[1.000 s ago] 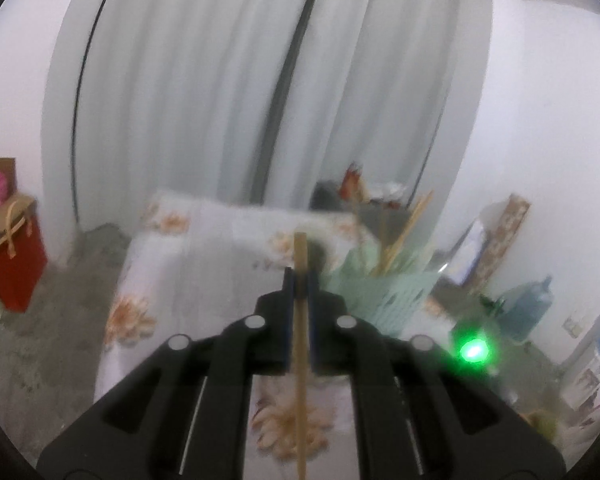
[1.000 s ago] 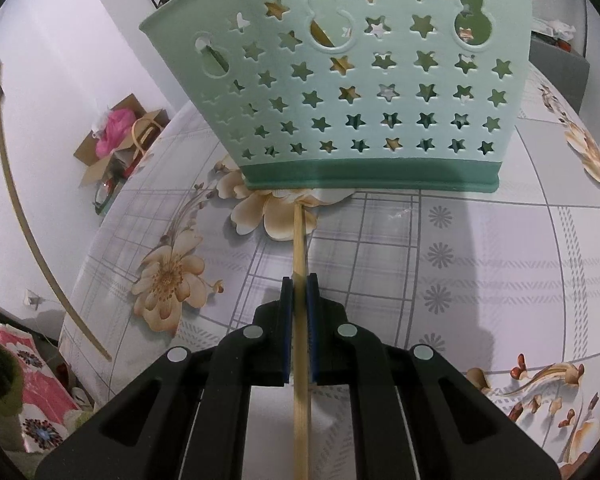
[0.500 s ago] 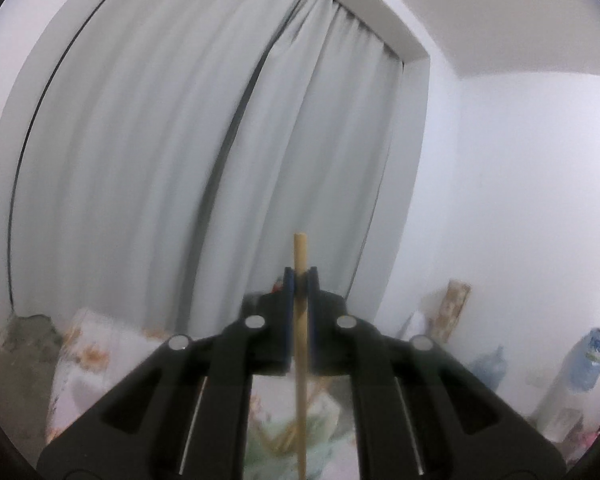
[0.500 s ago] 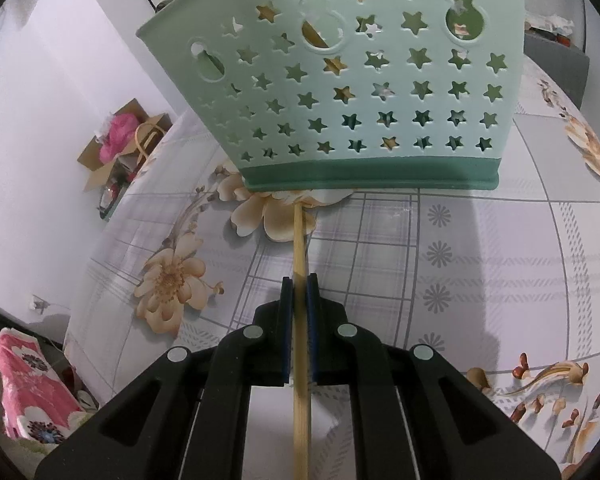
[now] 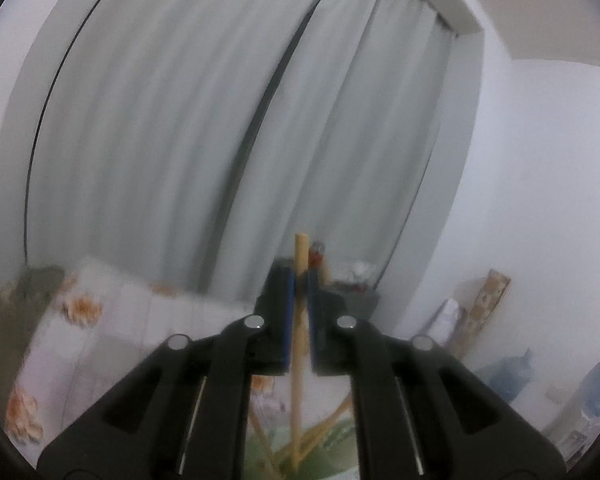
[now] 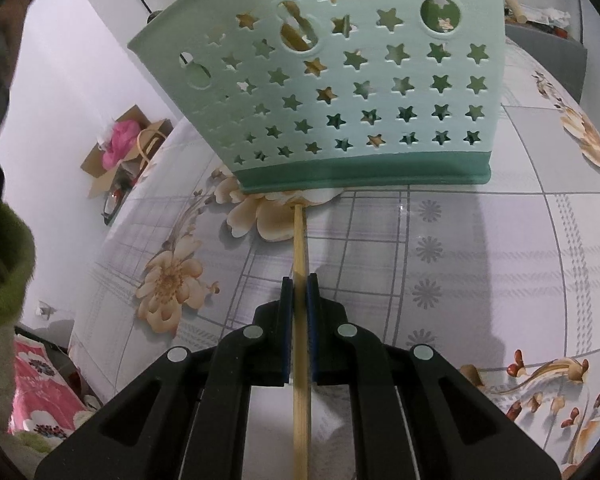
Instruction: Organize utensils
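My left gripper [image 5: 299,280] points up at the curtain, with a wooden chopstick [image 5: 299,356] standing between its jaws; a narrow gap shows on each side of the stick. Below it the stick's lower end reaches down among other chopsticks [image 5: 320,436] in the green basket [image 5: 332,446]. My right gripper [image 6: 299,286] is shut on a second wooden chopstick [image 6: 300,248], held low over the floral tablecloth [image 6: 440,280]. That stick's tip touches the base of the mint-green star-holed basket [image 6: 360,92], which holds several chopsticks.
A grey box [image 6: 544,56] stands behind the basket. A cardboard box with pink items [image 6: 120,148] and a pink patterned bag [image 6: 40,392] lie on the floor to the left. Water bottles [image 5: 596,392] stand by the right wall.
My left gripper swung up toward the curtain, then tilted back down over the basket, and its jaws have parted slightly around the stick. The right gripper moved a little to the left.
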{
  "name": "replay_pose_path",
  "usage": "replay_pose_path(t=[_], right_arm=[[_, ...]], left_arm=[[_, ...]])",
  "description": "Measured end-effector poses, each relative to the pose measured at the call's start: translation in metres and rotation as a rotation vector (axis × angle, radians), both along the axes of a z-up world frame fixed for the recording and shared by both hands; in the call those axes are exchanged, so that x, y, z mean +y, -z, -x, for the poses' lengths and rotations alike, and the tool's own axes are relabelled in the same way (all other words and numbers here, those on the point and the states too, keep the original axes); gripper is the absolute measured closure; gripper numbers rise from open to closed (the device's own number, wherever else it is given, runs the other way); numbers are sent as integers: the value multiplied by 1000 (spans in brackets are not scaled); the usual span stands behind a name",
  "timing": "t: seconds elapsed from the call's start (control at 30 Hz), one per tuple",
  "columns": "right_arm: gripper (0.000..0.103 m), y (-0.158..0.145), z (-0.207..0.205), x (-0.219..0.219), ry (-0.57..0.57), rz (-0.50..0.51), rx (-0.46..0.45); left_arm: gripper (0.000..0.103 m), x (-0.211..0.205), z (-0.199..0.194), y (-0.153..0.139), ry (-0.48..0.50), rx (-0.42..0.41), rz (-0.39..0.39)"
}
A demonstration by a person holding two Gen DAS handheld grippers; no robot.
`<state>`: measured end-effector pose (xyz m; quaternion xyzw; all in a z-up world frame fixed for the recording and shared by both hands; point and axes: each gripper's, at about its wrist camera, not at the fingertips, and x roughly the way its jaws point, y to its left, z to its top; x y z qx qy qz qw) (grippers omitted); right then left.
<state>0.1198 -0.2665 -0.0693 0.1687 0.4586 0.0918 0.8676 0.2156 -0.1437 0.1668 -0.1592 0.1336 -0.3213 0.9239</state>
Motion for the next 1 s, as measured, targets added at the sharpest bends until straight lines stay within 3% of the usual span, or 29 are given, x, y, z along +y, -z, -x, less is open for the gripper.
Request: replay_pose_path(t=[0.03, 0.1, 0.3, 0.57, 0.87, 1.0], right_arm=[[96, 0, 0, -1, 1, -3, 0], [96, 0, 1, -1, 2, -6, 2], [96, -2, -3, 2, -5, 10, 11], [95, -4, -16, 14, -36, 81, 29], [95, -7, -32, 39, -92, 231, 33], [96, -8, -37, 51, -110, 283, 35]], left_arm=[[91, 0, 1, 3, 8, 16, -5], [68, 5, 5, 5, 6, 32, -8], [46, 40, 30, -1, -11, -5, -11], [31, 85, 60, 21, -52, 35, -157], [16, 115, 78, 86, -194, 159, -376], [12, 118, 82, 107, -219, 205, -428]])
